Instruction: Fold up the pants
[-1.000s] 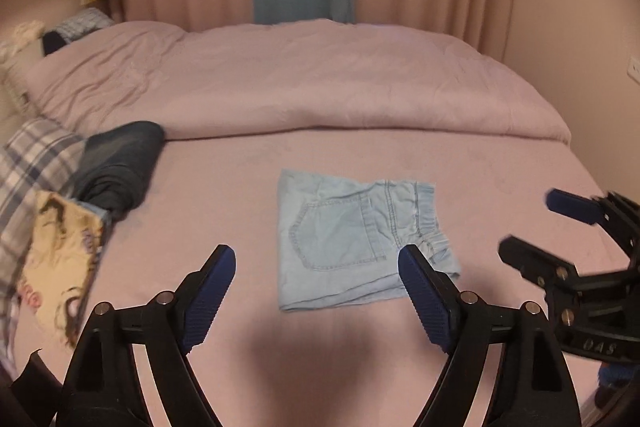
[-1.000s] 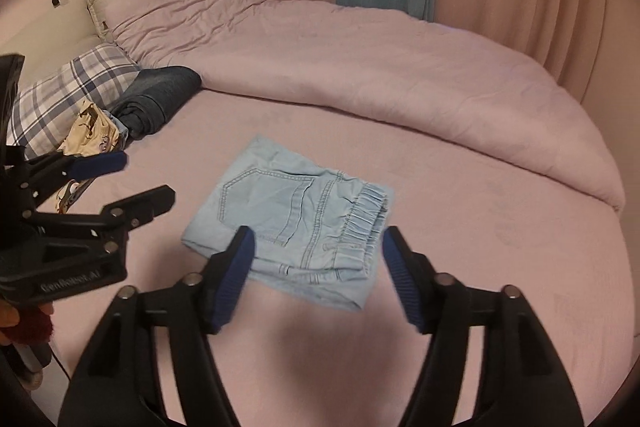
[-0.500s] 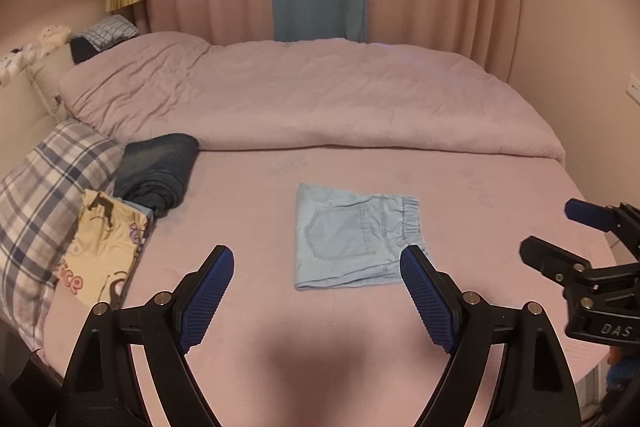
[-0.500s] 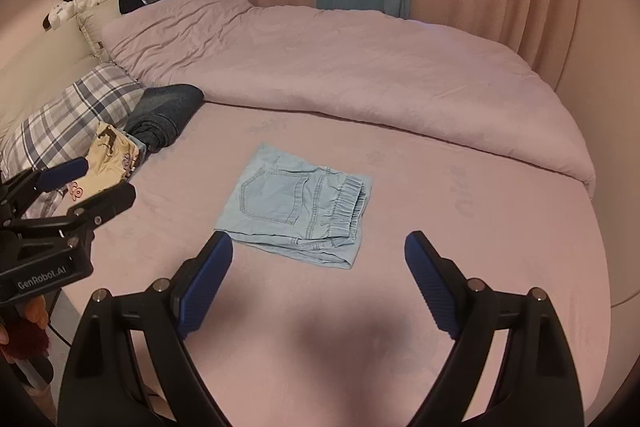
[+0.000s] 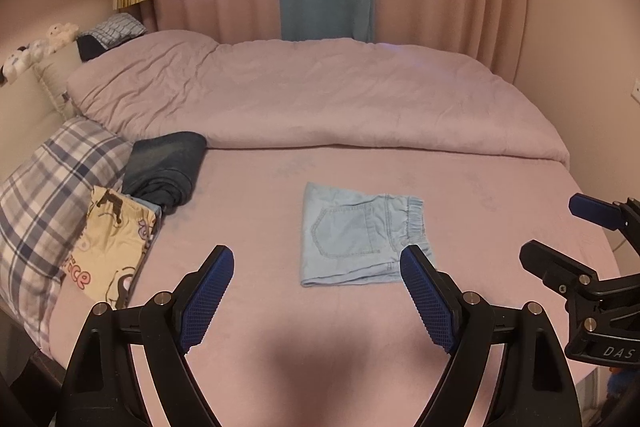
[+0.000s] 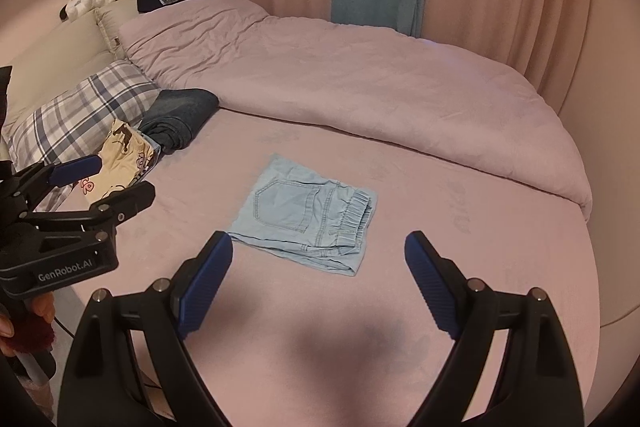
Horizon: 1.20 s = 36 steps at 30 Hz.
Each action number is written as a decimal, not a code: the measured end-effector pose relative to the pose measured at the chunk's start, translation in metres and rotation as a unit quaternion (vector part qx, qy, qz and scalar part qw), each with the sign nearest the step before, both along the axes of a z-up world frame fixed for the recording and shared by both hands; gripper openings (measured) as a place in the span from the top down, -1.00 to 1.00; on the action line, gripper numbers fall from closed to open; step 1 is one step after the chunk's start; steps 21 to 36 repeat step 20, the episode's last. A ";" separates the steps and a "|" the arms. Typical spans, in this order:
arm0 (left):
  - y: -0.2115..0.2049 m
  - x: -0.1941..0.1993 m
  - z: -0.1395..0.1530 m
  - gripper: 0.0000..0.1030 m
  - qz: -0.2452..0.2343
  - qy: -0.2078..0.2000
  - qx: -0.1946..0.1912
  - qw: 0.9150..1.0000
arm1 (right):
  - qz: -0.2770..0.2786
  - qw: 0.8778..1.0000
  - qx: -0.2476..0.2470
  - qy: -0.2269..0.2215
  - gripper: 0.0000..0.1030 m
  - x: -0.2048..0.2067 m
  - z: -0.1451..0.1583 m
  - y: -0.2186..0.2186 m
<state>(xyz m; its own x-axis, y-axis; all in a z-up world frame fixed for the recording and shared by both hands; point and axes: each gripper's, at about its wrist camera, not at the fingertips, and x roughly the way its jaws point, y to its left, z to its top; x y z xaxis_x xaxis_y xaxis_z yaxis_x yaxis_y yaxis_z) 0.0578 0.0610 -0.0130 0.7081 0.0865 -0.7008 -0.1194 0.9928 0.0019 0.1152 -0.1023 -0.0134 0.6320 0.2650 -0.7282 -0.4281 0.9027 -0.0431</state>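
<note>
Pink bed sheet [image 5: 460,187], frame centre: light denim pants [image 5: 356,235] folded square. Left gripper [image 5: 316,291], right gripper [image 6: 320,275] spread, empty — advise withdrawing clear without snagging the fold.

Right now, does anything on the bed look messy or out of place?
Nothing stands out. The light blue pants lie folded flat on the bed sheet; both claws, left and right, hang open above it, touching nothing.

Folded pants on the bed, both claws apart from them

Light-blue pants [image 5: 358,235] lie folded on the pink bed [image 5: 256,187]; the left claw [image 5: 316,291] gapes wide, the right claw [image 5: 560,231] gapes at the frame's right edge.
</note>
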 end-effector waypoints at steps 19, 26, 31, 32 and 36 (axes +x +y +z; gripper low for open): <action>0.003 0.007 -0.006 -0.66 -0.015 0.007 0.006 1.000 | 0.000 1.000 -0.004 0.003 -0.73 0.002 -0.002 0.008; 0.003 0.008 -0.006 -0.66 -0.016 0.007 0.006 1.000 | 0.000 1.000 -0.003 0.004 -0.73 0.002 -0.002 0.008; 0.003 0.008 -0.006 -0.66 -0.016 0.007 0.006 1.000 | 0.000 1.000 -0.003 0.004 -0.73 0.002 -0.002 0.008; 0.003 0.008 -0.006 -0.66 -0.016 0.007 0.006 1.000 | 0.000 1.000 -0.003 0.004 -0.73 0.002 -0.002 0.008; 0.003 0.008 -0.006 -0.66 -0.016 0.007 0.006 1.000 | 0.000 1.000 -0.003 0.004 -0.73 0.002 -0.002 0.008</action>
